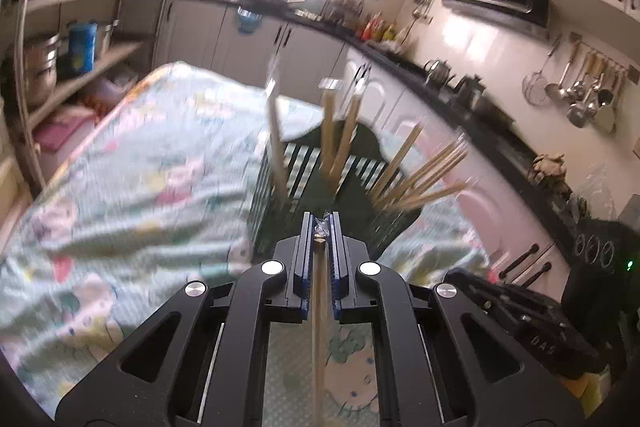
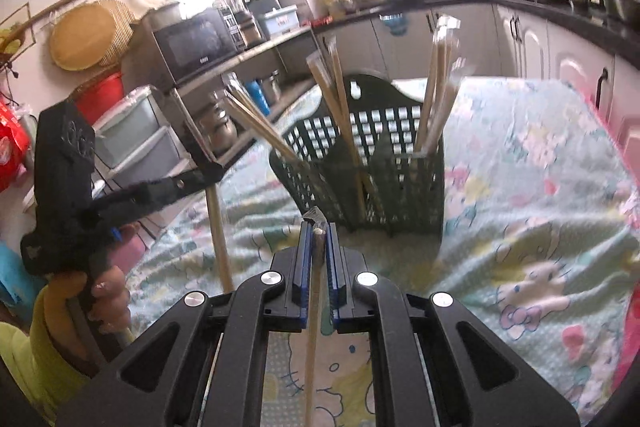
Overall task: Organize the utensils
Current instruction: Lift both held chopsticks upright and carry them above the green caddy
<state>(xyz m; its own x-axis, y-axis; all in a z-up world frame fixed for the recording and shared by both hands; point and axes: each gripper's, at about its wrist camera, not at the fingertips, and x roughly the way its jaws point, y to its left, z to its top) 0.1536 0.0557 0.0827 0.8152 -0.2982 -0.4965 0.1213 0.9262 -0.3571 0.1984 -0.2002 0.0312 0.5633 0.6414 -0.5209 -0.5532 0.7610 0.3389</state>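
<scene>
A dark green slotted utensil basket stands on the patterned tablecloth, with several wrapped wooden chopsticks leaning out of it. My left gripper is shut on the top end of one wrapped chopstick, which hangs down below the jaws, just short of the basket. My right gripper is shut on another wrapped chopstick in the same way. In the right wrist view the left gripper shows at the left with its chopstick dangling, held by a hand.
The tablecloth covers the table. A shelf unit with pots stands left, kitchen counters curve behind, a microwave and plastic drawers sit beyond the table.
</scene>
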